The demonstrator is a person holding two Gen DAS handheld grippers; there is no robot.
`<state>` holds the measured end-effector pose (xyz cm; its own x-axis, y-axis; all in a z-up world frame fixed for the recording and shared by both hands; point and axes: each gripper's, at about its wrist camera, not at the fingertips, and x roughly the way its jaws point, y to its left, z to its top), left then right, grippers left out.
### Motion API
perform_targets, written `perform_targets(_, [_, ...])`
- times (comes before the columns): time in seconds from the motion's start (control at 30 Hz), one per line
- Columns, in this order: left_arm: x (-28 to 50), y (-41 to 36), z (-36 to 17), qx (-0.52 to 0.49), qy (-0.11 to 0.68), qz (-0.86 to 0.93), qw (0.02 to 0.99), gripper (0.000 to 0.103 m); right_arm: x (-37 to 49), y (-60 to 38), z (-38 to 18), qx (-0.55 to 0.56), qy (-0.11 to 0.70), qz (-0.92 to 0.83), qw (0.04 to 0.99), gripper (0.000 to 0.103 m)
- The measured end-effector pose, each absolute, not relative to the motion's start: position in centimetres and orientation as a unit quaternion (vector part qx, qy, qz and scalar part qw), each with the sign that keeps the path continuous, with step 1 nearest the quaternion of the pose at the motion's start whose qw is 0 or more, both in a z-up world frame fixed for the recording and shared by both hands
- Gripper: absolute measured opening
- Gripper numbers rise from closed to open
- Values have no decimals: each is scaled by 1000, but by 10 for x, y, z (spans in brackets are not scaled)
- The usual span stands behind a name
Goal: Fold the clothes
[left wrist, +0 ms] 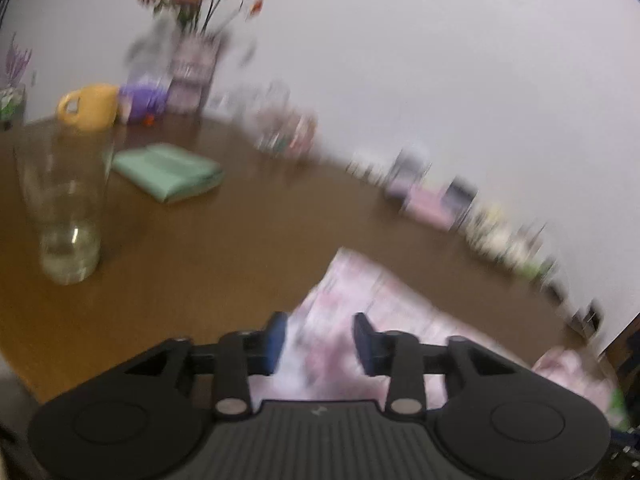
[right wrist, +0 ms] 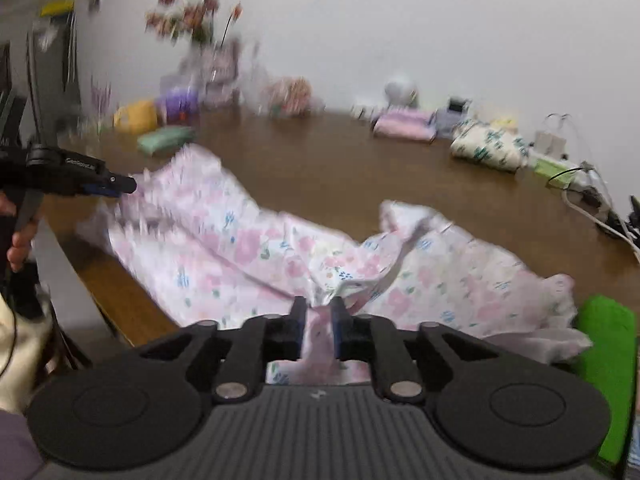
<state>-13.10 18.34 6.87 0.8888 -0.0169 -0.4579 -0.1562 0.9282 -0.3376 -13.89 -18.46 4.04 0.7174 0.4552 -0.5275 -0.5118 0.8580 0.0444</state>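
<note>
A pink floral garment [right wrist: 256,244] lies crumpled across the brown table [right wrist: 320,160]. My right gripper [right wrist: 318,312] is shut on a bunched fold of its near edge. My left gripper [left wrist: 320,336] hovers over the garment's left end [left wrist: 360,292] with its jaws apart and cloth showing between them. In the right wrist view the left gripper [right wrist: 120,188] comes in from the left, at the garment's far left corner, seen side-on. Both views are motion-blurred.
A folded green cloth [left wrist: 168,172] lies at the back left, with a tall glass [left wrist: 64,200], a yellow mug [left wrist: 90,106] and a flower vase [left wrist: 192,72] nearby. Folded pink clothes [right wrist: 404,126], a floral bundle [right wrist: 488,148] and cables [right wrist: 592,208] line the back right. A green object [right wrist: 608,360] sits right.
</note>
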Motion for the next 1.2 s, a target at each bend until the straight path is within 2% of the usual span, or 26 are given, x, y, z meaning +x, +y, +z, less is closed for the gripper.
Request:
perform_targets(0.07, [-120,163,77,-155,225,15,962,56,-137,-197,48,-24,254,259,932,23])
perform_targets(0.3, [-75,134,50,-80,315,18,946,57,-117,-193,32,-17,262,270,926,22])
perform_targets(0.37, [-63,126,42,-59,341,20,938,66,-117,-190,33,-22,255,278,926,22])
perform_targets(0.47, [-57,122,39,-39,358,12,933,66,-109,-182,37,-24,246,296,923,22])
perform_targets(0.63, [-39,95,50,12,368,-13,930,69,-95,-153,22,-48,282,321,903,22])
perform_targets(0.7, [-31,84,55,32,372,-24,928,79,-96,-143,16,-63,293,337,892,22])
perform_targets(0.77, [-24,74,59,52,375,-34,925,98,-99,-134,10,-81,302,343,886,22])
perform_targets(0.83, [-17,63,64,72,378,-44,922,98,-102,-127,5,-98,308,344,882,22])
perform_targets(0.97, [-7,42,66,123,382,-64,914,82,-107,-122,3,-112,308,339,882,22])
perform_targets(1.0, [-12,40,59,135,389,-64,909,75,-107,-122,3,-109,308,339,882,22])
perform_targets(1.07, [-23,56,47,112,414,-36,903,23,-107,-124,2,-103,308,339,883,22])
perform_targets(1.1, [-28,66,42,97,426,-19,899,19,-107,-125,2,-100,307,338,884,22])
perform_targets(1.2, [-62,112,35,4,408,55,911,30,-108,-130,1,-93,307,331,888,21])
